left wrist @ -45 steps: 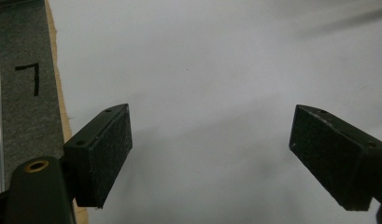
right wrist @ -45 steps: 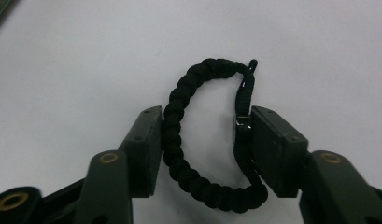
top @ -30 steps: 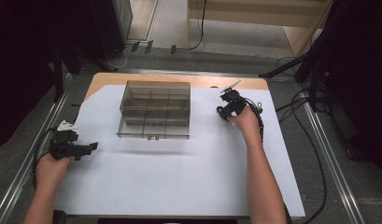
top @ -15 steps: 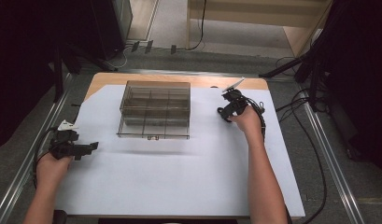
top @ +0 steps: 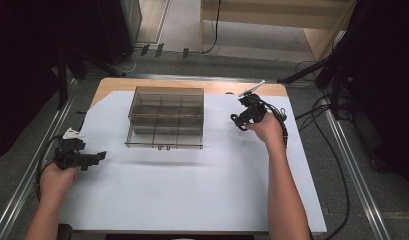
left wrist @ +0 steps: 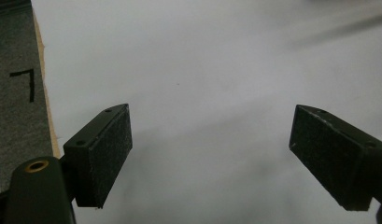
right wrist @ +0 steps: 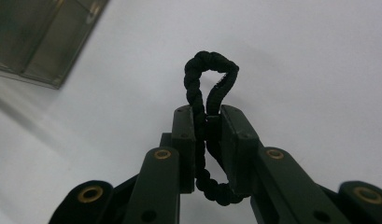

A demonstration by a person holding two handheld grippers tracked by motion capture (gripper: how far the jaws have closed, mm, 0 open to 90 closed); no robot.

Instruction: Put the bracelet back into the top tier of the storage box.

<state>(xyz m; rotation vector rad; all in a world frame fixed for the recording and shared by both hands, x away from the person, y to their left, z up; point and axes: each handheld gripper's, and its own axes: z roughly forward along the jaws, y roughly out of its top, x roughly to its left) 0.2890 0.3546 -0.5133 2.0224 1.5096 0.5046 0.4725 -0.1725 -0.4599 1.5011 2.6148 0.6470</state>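
1. A clear box (top: 165, 119) with divided compartments sits on the white-covered surface (top: 192, 190), toward its far side; it is the landmark for what follows.
2. The right gripper (top: 237, 121) is held just right of the box, near its far right corner, a little apart from it.
3. In the right gripper view, that gripper (right wrist: 208, 128) has its jaws pressed tight on a black hair tie (right wrist: 208, 74). One loop of the tie sticks out past the jaw tips and another hangs out behind them.
4. A corner of the box (right wrist: 44, 39) shows at the upper left of the right gripper view, beyond the tie.
5. The left gripper (top: 99, 156) is held well to the left of the box and nearer the person, by the surface's left edge, pointing toward the middle.
6. In the left gripper view, that gripper (left wrist: 209, 154) has its jaws spread wide with nothing between them, over bare white surface.
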